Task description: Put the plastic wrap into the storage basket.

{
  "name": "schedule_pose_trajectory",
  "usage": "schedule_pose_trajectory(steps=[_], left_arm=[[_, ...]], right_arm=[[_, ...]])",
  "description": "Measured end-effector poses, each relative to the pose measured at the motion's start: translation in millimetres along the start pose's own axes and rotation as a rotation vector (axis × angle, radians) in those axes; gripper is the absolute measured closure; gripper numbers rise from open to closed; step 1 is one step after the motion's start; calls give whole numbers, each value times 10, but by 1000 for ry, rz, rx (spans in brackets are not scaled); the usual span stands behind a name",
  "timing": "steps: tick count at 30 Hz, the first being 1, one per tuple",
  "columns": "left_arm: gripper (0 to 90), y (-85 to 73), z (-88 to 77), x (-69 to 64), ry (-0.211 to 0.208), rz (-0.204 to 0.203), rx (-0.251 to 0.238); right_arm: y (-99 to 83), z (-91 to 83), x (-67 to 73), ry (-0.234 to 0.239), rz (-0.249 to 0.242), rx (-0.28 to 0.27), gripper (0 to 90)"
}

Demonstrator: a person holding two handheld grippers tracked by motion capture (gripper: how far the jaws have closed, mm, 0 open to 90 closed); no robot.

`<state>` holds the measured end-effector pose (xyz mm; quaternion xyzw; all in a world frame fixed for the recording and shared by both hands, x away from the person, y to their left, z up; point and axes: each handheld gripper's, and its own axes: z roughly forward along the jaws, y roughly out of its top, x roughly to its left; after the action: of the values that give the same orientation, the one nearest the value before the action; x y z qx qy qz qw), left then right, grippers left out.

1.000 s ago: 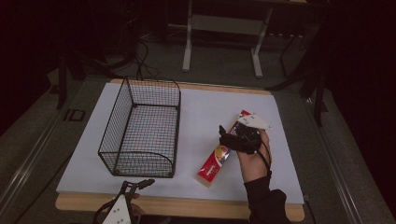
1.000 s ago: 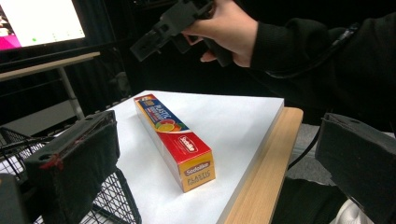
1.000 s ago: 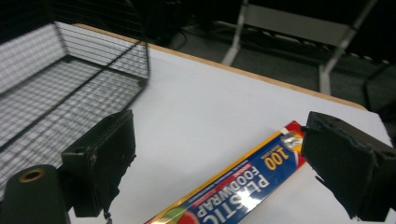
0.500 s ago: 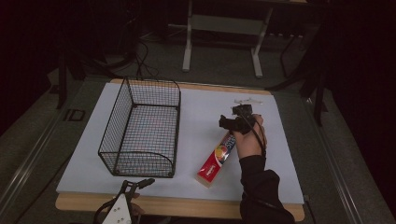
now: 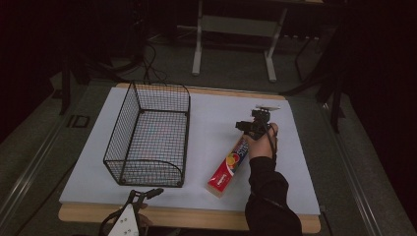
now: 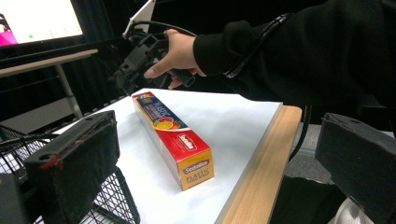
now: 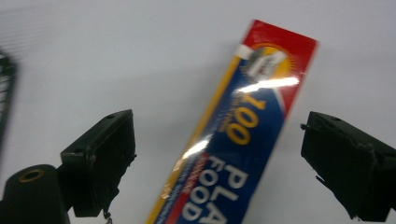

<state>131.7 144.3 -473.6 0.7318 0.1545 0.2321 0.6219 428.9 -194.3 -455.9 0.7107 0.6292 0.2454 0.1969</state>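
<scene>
A long red, blue and yellow box of plastic food wrap (image 5: 228, 167) lies at an angle on the white tabletop (image 5: 216, 113), right of a black wire basket (image 5: 147, 140). My right gripper (image 5: 244, 128) hovers over the box's far end, tipped downward. In the right gripper view that gripper (image 7: 224, 161) is open, its jaws standing wide on either side of the box (image 7: 247, 140) and above it. My left gripper (image 5: 146, 194) rests at the table's front edge, below the basket. In its own view the left gripper (image 6: 215, 158) is open and empty, looking along the box (image 6: 175, 137) toward the right gripper (image 6: 135, 63).
The wire basket (image 6: 114, 205) is empty and stands close to the left gripper. The table's wooden front edge (image 6: 261, 158) runs beside the box. Desk legs (image 5: 199, 44) and cables lie on the dark floor beyond the table. A lit screen (image 6: 39, 21) glows in the background.
The right hand has moved its gripper away from the person, from the box's middle to its far end, and tipped it downward. The box, basket and left gripper have stayed put.
</scene>
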Motion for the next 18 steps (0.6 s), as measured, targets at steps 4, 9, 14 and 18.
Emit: schedule_pose_trajectory(steps=[4,9,14,18], left_arm=[[2,2,-9,5,4,-2,-4],[2,2,-17,9,8,-3,-7],[2,1,-8,3,11,4,-1],[2,2,-13,6,15,4,-2]], right_arm=[[-53,114,-77,-21,90,72,98],[-176,264,-113,-6,160,144,98],[-275,356,-69,14,189,186,106],[-307,394,-10,-7,186,214,137]])
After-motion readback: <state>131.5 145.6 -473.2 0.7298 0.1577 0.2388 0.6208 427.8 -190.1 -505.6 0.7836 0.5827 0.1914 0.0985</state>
